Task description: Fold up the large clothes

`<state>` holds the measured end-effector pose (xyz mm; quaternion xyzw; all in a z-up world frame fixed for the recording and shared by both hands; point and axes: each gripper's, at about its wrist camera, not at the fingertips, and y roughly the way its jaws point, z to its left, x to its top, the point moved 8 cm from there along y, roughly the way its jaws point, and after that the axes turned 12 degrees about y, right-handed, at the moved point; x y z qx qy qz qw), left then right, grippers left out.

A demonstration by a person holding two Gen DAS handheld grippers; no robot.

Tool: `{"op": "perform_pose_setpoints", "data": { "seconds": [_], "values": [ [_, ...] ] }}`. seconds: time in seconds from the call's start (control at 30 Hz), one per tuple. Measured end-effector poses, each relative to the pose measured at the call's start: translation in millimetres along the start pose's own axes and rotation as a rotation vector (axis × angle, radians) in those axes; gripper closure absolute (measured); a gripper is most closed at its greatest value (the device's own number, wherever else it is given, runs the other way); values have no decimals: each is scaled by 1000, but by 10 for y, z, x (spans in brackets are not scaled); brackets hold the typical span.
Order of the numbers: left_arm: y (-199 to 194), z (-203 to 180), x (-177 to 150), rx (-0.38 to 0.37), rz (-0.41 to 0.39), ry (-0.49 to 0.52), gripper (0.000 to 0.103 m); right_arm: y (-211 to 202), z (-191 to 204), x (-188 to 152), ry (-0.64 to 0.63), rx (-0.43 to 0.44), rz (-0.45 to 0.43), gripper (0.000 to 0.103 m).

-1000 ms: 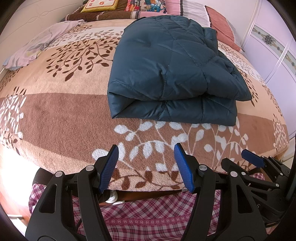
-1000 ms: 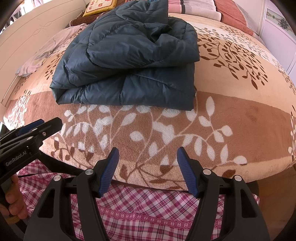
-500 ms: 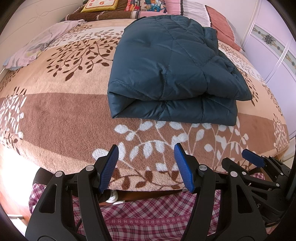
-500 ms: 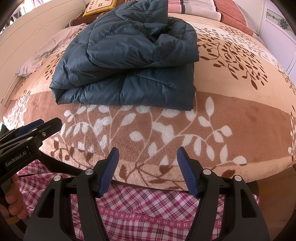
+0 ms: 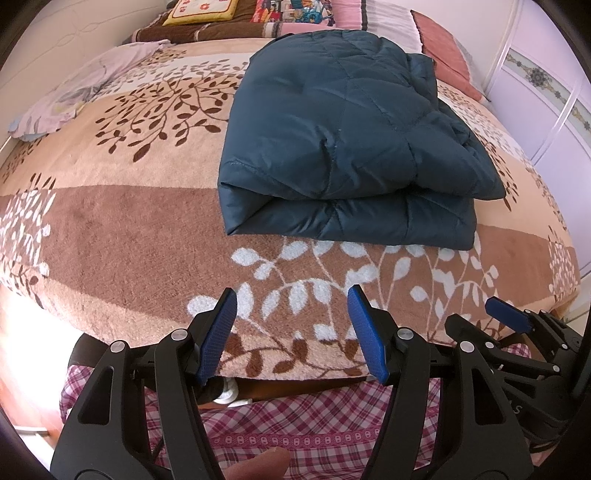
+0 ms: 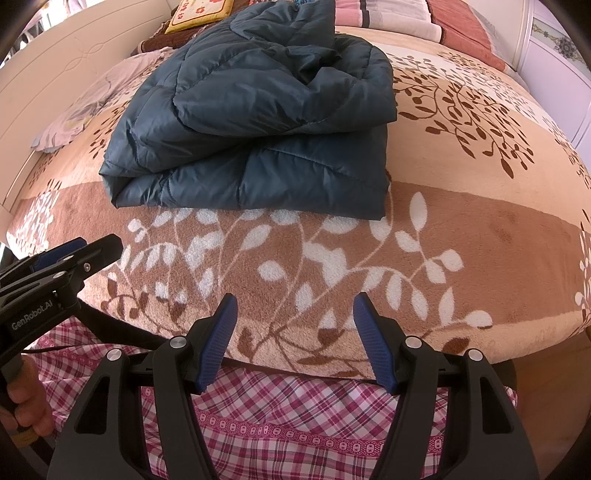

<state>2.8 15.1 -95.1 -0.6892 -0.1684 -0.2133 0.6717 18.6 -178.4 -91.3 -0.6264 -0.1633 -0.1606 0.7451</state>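
Observation:
A dark teal quilted jacket (image 5: 343,147) lies folded in a thick bundle on the bed, its folded edge toward me; the right wrist view shows the jacket (image 6: 258,122) with a rumpled top layer. My left gripper (image 5: 291,299) hangs open over the bed's near edge, well short of the jacket, with nothing between its blue pads. My right gripper (image 6: 293,302) is open too, just as far back and empty. In each view the other gripper shows at the side: the right gripper (image 5: 506,317) and the left gripper (image 6: 79,251).
The bed carries a brown and beige leaf-patterned blanket (image 5: 129,229). A pale lilac cloth (image 5: 74,99) lies at its far left, pillows (image 5: 207,9) at the head. A white wardrobe (image 5: 546,103) stands to the right. A person's pink plaid clothing (image 6: 295,413) fills the foreground.

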Motion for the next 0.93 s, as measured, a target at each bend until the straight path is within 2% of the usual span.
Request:
{"op": "perform_pose_setpoints", "data": {
  "seconds": [0.93],
  "values": [
    [0, 14, -14, 12, 0, -1, 41, 5, 13, -6, 2, -1, 0, 38]
  ]
}}
